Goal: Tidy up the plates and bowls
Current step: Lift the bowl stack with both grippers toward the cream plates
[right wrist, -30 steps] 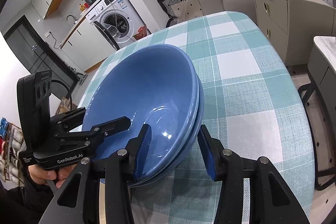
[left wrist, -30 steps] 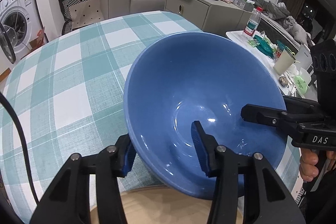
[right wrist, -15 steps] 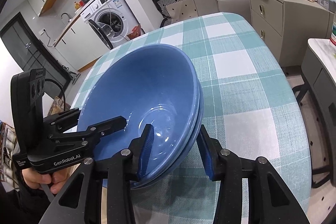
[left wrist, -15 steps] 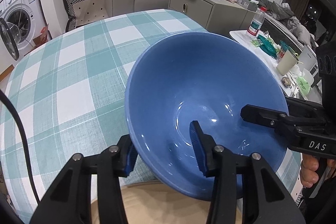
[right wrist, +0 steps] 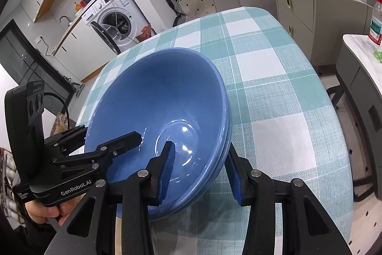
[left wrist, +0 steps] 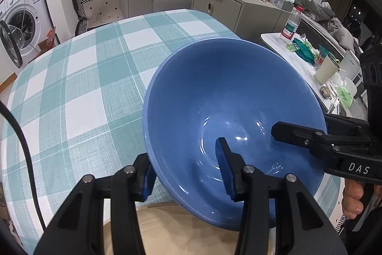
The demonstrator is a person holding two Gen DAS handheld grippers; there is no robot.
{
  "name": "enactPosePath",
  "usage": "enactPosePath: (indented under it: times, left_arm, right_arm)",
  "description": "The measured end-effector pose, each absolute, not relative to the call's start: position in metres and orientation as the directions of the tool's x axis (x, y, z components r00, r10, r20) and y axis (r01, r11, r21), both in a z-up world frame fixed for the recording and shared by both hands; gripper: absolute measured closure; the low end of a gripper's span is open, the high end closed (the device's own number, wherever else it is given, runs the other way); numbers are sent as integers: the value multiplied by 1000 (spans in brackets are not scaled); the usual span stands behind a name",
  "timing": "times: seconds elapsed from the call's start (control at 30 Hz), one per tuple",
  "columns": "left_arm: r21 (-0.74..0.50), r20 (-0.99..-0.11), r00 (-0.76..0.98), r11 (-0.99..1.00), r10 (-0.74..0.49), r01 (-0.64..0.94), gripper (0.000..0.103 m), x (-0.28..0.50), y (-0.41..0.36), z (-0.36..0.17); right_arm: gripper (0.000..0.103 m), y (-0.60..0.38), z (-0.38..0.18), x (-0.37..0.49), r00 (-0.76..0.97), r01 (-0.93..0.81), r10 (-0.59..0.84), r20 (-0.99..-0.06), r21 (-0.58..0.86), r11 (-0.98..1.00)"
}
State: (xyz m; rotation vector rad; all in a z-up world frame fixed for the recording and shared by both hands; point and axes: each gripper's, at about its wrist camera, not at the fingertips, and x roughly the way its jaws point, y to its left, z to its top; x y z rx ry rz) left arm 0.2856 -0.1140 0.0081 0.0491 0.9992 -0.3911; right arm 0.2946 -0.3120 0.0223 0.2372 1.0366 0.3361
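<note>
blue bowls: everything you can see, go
The blue bowls are two nested, glossy, ceramic-looking bowls with wide flared walls and a small flat base that reflects light spots. The double rim shows at the right edge in the right wrist view. The stack is tilted, sitting at the near edge of the checked tablecloth. The left gripper and right gripper each straddle the rim, one finger inside and one outside. Whether the pads press the wall cannot be told.
</note>
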Motion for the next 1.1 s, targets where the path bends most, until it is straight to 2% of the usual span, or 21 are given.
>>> enactPosePath:
  times: [1.1]
  left_arm:
    - [-104,-808,525,942,-267,319,58,260,-103,61]
  right_arm:
    - [60,-294,75,276,481,-203,359,-800,297,933]
